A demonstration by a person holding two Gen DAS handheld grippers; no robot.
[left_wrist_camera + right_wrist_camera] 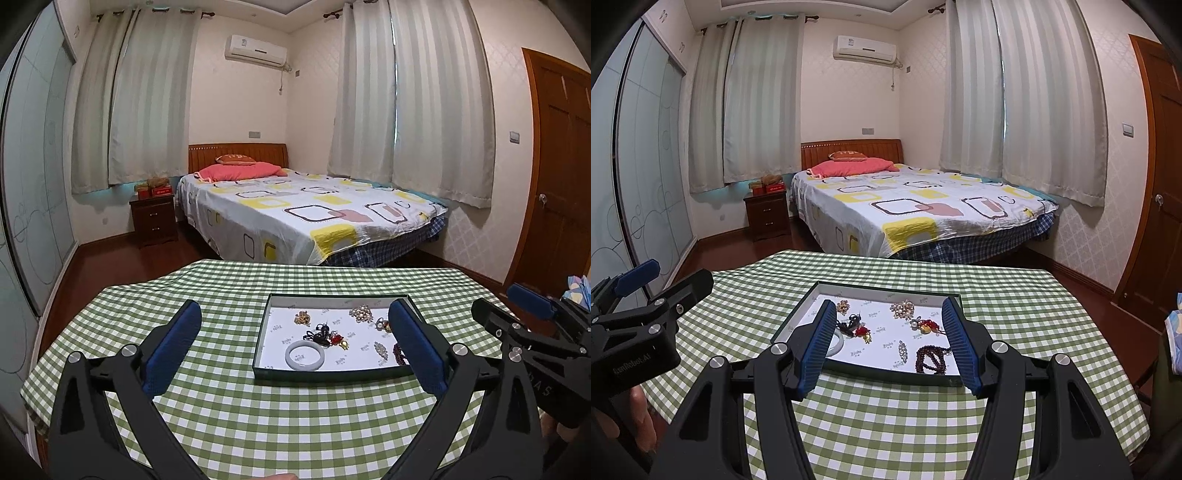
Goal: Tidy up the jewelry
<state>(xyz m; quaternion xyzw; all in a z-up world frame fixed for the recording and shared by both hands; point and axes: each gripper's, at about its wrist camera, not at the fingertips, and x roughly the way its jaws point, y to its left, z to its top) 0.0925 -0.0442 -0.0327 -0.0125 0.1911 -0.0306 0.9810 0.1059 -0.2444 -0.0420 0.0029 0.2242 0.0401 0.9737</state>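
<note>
Overhead, both tongs [295,347] [888,343] agape; smooth round bangle [304,355] in tray [258,345]

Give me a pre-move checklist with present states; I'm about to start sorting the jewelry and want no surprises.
1. Left gripper open and empty: ok.
2. Right gripper open and empty: ok.
3. Tray flat on the checked tablecloth: ok.
4. White bangle lying apart from other pieces: ok.
5. Black and red charms untangled: cannot tell.
6. Dark bead strand clear of the tray wall: cannot tell.
</note>
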